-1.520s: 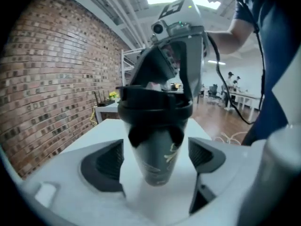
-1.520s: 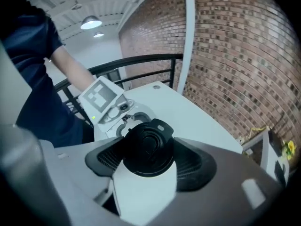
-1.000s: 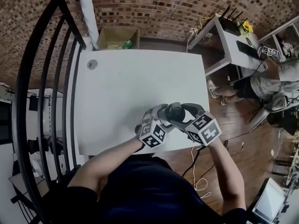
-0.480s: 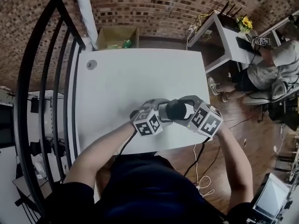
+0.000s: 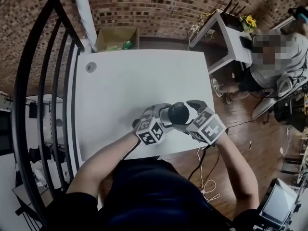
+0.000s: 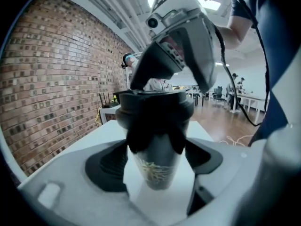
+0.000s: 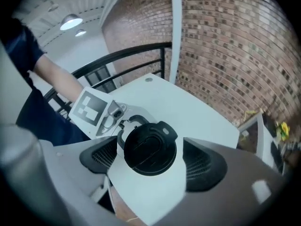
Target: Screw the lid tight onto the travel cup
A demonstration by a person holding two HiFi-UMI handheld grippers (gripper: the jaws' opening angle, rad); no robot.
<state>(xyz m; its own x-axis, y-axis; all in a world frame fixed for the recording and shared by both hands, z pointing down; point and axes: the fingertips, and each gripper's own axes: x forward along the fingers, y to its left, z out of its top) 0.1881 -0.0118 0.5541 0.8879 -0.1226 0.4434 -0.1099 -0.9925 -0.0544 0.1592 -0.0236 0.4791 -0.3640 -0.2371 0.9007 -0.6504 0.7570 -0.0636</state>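
The travel cup (image 6: 157, 166) is upright over the near right part of the white table (image 5: 125, 81), close to the near edge. Whether its base rests on the top or hangs just above it, I can't tell. Its black lid (image 7: 148, 149) sits on the rim and looks level.

The left gripper (image 5: 163, 119) comes in from the left, nearly level, with its jaws set wide and the pads against the cup's dark band on either side. It has hold of the cup, I'd say to stop the body turning while the lid is worked.

The right gripper (image 5: 188, 117) reaches steeply down from the right over the lid. Its jaws have just been opening. The lid lies between them, but there is a sliver of daylight on each side, so they grip nothing. That looks to me like a release to take a fresh bite for another twist, though I can't judge how tight the lid is.

Beyond the table's far edge a cardboard box (image 5: 118, 37) sits on the floor by the brick wall (image 5: 159, 8).
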